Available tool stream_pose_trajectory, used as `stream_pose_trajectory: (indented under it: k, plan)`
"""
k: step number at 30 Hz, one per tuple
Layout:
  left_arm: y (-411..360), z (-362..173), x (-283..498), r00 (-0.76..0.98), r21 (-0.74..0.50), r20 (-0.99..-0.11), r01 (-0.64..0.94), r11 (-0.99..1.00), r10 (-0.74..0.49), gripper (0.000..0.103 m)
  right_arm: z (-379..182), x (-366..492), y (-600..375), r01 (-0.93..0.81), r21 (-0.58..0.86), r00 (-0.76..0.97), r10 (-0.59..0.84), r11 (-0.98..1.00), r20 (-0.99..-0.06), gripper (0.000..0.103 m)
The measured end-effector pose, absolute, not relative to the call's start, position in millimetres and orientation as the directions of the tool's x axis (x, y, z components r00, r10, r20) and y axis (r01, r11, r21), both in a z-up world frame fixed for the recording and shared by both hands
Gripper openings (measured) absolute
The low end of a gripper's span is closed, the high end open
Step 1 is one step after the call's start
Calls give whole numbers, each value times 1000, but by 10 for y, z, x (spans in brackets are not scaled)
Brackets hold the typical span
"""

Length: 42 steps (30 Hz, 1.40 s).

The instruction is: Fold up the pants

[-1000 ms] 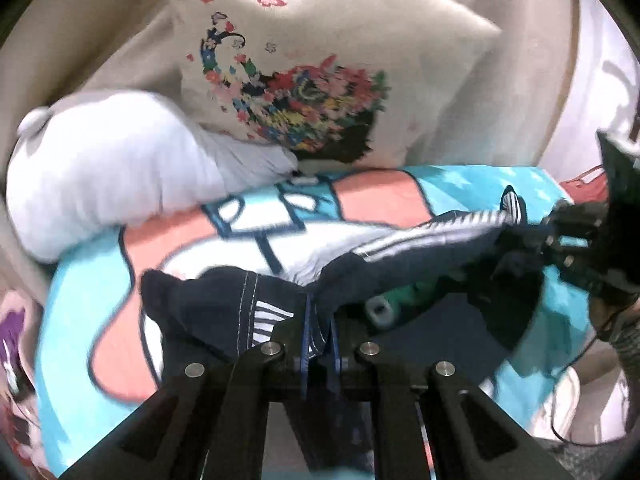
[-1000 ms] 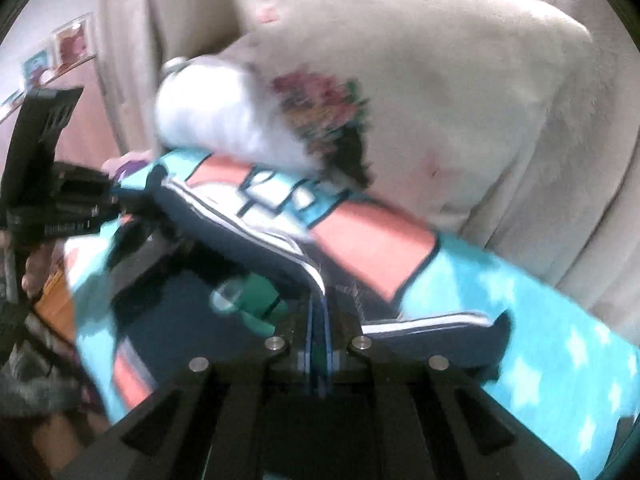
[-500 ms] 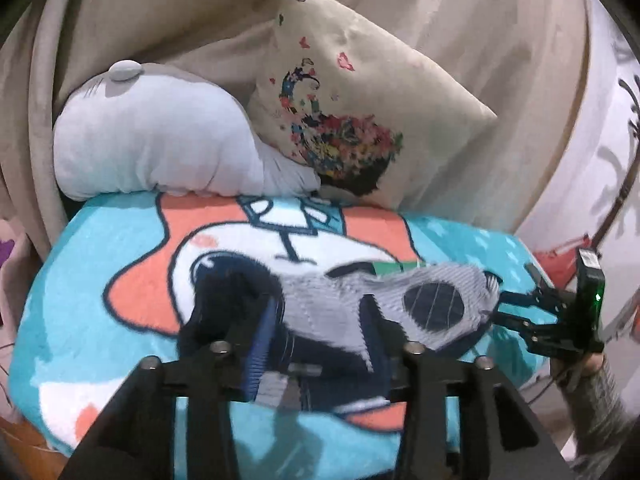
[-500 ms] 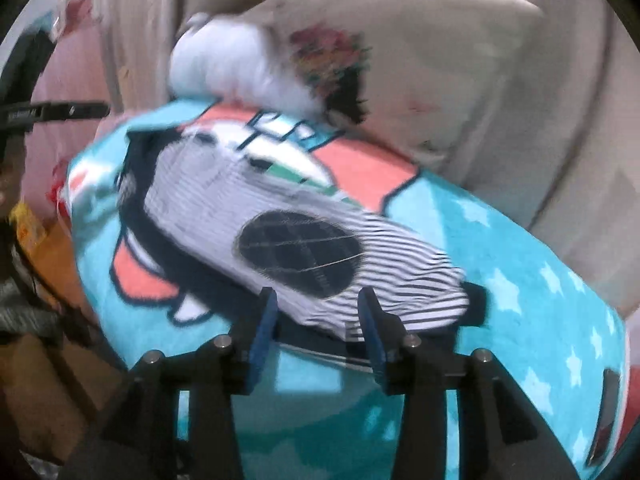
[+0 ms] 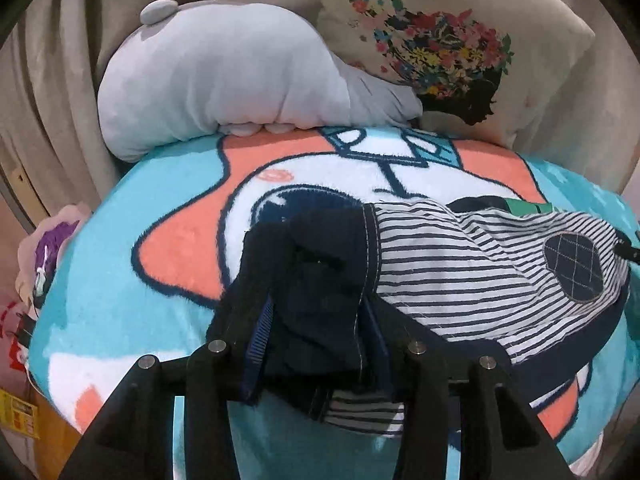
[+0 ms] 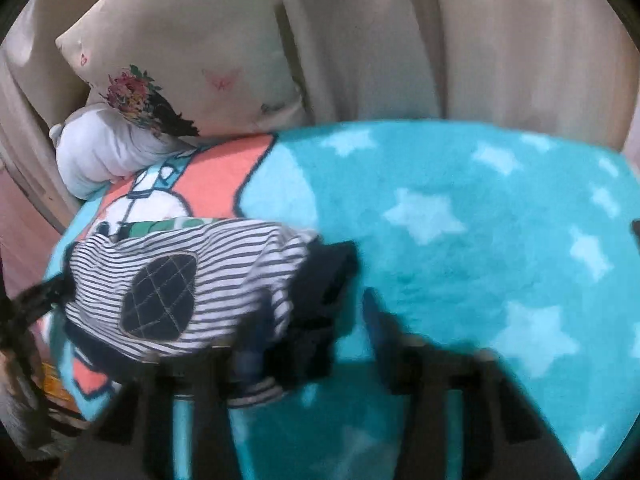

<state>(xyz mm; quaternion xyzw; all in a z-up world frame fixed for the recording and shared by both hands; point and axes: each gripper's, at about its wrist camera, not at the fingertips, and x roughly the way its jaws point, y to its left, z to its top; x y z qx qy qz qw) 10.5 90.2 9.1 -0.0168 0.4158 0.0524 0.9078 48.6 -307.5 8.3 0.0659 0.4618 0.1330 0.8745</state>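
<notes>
The pants [image 5: 472, 276] are small, navy-and-white striped with a dark quilted knee patch and navy cuffs. They lie folded on a turquoise cartoon blanket [image 5: 120, 272]. My left gripper [image 5: 316, 320] is open, its fingers [image 5: 260, 332] either side of the navy cuff end. In the right wrist view the pants [image 6: 208, 280] lie at lower left. My right gripper [image 6: 312, 320] is open over their navy end; the view is blurred.
A grey plush toy [image 5: 224, 80] and a cream floral pillow [image 5: 440, 40] lean against beige curtains behind the blanket. The blanket's starred part [image 6: 460, 220] stretches to the right. A cardboard box [image 5: 20, 424] shows at lower left.
Both grippers were shut on the pants a second ago, holding them up. They have laid the pants on the blanket, opened, and the right gripper has swung right.
</notes>
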Motion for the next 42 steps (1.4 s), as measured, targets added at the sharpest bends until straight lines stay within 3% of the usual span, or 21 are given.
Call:
stream_pose_trajectory:
  k: [5, 6, 8, 9, 12, 13, 17, 20, 22, 26, 30, 35, 37, 39, 40, 42]
  plan:
    - [1047, 89, 140, 646, 21, -752, -174, 985, 130, 49, 306, 238, -3133, -171, 321, 613, 356, 932, -706, 10]
    - [1106, 53, 162, 636, 19, -759, -197, 980, 142, 57, 344, 186, -3157, -171, 335, 625, 365, 927, -690, 10]
    - [1230, -35, 171, 616, -39, -780, -217, 975, 106, 63, 342, 97, -3206, -174, 368, 632, 390, 913, -669, 12]
    - [1302, -55, 154, 624, -79, -777, -230, 970, 84, 67, 314, 64, -3224, -167, 371, 630, 388, 914, -673, 16]
    - [1364, -79, 114, 635, -119, -770, -231, 966, 57, 69, 190, 60, -3303, -125, 361, 624, 356, 924, -695, 52]
    - [1358, -84, 104, 638, -117, -767, -230, 966, 59, 69, 143, 55, -3333, -107, 378, 625, 357, 920, -694, 53]
    - [1312, -68, 83, 650, -102, -756, -232, 967, 76, 69, 4, 123, -3349, -88, 513, 589, 460, 854, -664, 55]
    - [1387, 20, -5, 669, -147, -741, -246, 958, 58, 69, -128, 255, -3149, -87, 533, 547, 488, 841, -681, 53]
    - [1476, 134, -106, 695, -196, -717, -265, 944, 46, 69, -115, 297, -3030, -91, 477, 558, 441, 874, -703, 11]
    - [1517, 378, -148, 733, -200, -675, -282, 938, 76, 68, -3, 356, -3082, -72, 492, 587, 436, 867, -682, 11]
    - [1315, 471, 28, 744, -201, -667, -217, 955, 29, 68, 60, 313, -3214, -48, 499, 624, 416, 865, -661, 11]
    - [886, 301, 282, 703, -62, -709, -149, 987, 62, 68, -62, 266, -3225, -4, 445, 623, 350, 896, -699, 12]
    - [838, 101, 368, 650, 5, -750, -181, 984, 123, 69, -61, 238, -3259, 28, 427, 643, 311, 904, -700, 23]
    - [841, -40, 387, 633, 63, -753, -201, 978, 179, 85, -23, 179, -3338, 88, 366, 682, 212, 927, -700, 28]
    - [866, -85, 390, 626, 64, -759, -204, 977, 180, 85, -15, 155, -3373, 95, 358, 692, 197, 929, -694, 35]
    - [953, -55, 365, 623, 4, -772, -194, 981, 126, 85, 5, 86, -3484, 118, 384, 708, 194, 916, -680, 35]
